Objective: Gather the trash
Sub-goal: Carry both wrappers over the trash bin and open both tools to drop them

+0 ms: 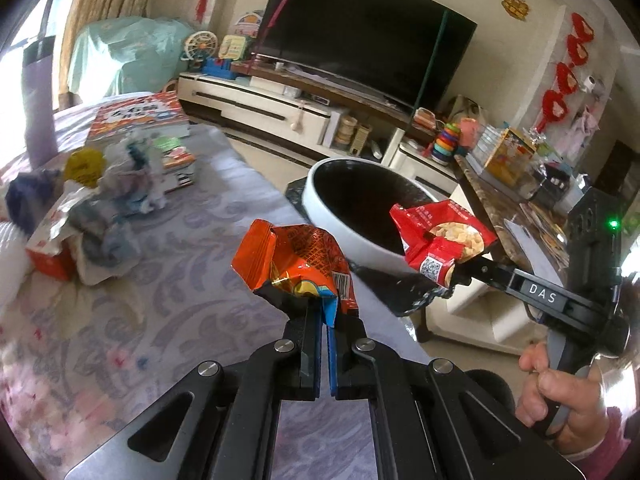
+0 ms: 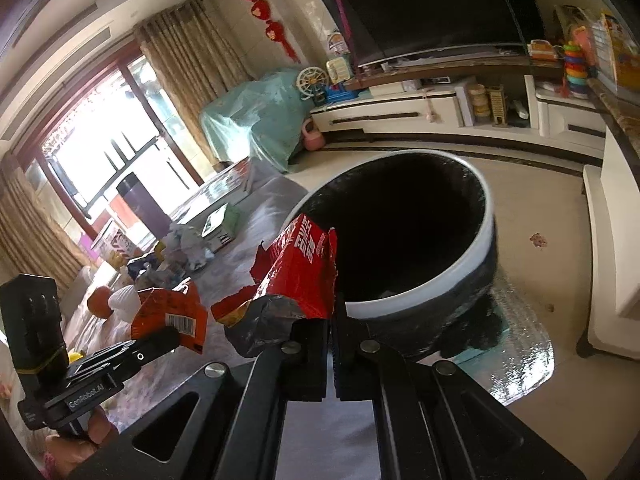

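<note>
My left gripper is shut on a crumpled orange snack wrapper, held above the table's right edge. To its right, my right gripper is shut on a torn red snack wrapper, which hangs at the near rim of the round white trash bin with its black liner. In the right wrist view the red wrapper sticks up from my right gripper, just before the bin's white rim. The left gripper with the orange wrapper shows at lower left.
A table with a purple patterned cloth carries a pile of crumpled trash, books and a purple tumbler. The bin stands on the floor beside the table. A cluttered counter lies to the right and a TV cabinet behind.
</note>
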`<move>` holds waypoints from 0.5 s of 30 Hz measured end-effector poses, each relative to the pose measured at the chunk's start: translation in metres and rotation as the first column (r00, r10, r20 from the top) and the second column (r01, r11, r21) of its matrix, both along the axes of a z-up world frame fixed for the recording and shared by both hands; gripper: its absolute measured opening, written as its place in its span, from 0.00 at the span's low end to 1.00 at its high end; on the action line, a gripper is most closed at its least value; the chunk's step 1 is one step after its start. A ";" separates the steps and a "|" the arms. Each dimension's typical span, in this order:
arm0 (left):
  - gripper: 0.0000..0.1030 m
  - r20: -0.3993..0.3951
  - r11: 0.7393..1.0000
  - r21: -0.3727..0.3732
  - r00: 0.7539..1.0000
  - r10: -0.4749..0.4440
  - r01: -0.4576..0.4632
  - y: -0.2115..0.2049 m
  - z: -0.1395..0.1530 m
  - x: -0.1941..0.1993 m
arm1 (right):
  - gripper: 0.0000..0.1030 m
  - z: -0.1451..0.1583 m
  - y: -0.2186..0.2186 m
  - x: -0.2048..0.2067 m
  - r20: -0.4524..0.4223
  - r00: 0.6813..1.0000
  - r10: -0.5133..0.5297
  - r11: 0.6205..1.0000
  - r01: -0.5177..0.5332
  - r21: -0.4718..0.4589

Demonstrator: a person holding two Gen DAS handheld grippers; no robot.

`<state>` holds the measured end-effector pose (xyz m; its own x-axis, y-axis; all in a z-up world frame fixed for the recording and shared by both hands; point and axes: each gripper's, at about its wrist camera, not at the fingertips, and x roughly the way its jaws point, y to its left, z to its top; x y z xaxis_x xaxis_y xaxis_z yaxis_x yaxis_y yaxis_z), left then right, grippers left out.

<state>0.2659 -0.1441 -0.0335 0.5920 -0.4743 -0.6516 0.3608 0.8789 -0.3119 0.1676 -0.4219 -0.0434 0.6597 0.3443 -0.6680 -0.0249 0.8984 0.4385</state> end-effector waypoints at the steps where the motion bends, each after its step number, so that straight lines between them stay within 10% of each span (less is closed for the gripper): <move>1: 0.00 0.000 1.000 0.000 1.000 -0.004 0.004 -0.002 0.001 0.001 | 0.01 0.000 -0.003 0.000 0.000 1.000 -0.006 1.000 0.006 -0.001; 15: 0.00 0.008 0.998 0.022 0.998 -0.062 0.061 -0.033 0.006 0.024 | 0.01 0.000 -0.027 0.012 -0.011 0.999 -0.052 0.998 0.052 -0.029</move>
